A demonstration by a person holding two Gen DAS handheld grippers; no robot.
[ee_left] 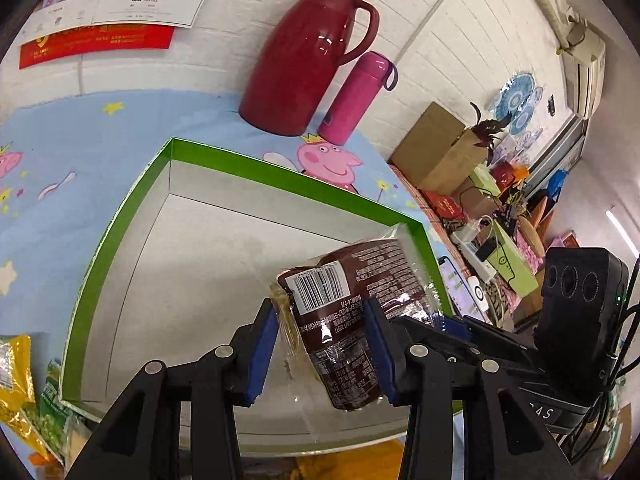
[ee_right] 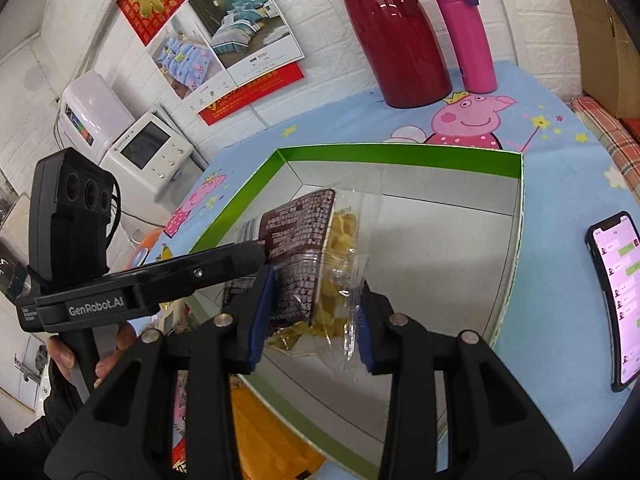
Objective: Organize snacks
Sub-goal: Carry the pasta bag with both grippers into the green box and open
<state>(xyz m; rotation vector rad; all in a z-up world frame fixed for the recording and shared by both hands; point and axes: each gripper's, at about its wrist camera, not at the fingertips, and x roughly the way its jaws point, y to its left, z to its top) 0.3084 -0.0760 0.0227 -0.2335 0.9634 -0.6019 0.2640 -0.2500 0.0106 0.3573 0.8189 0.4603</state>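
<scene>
Both my grippers are on the same snack bag: brown printed wrapper, clear part showing yellow pieces, barcode facing the left wrist camera. My left gripper is clamped on the bag, blue pads pressing its two sides. My right gripper has the clear end of the bag between its blue-padded fingers; the plastic looks pinched there, but I cannot tell for sure whether it is fully clenched. In the right view my left gripper's finger comes in from the left and touches the brown part of the bag.

The bag is held up in the air over the open box, green-rimmed with white inner walls, tilted, not resting on the box floor. The box floor I can see is bare.

The box sits on a blue cartoon-pig tablecloth. Behind it stand a dark red thermos jug and, just beside it, a pink bottle, both upright by the wall. A phone lies screen-up to the right of the box. More snack packs, yellow and green, lie outside the box's near left corner. A hand grips the left gripper's handle.
</scene>
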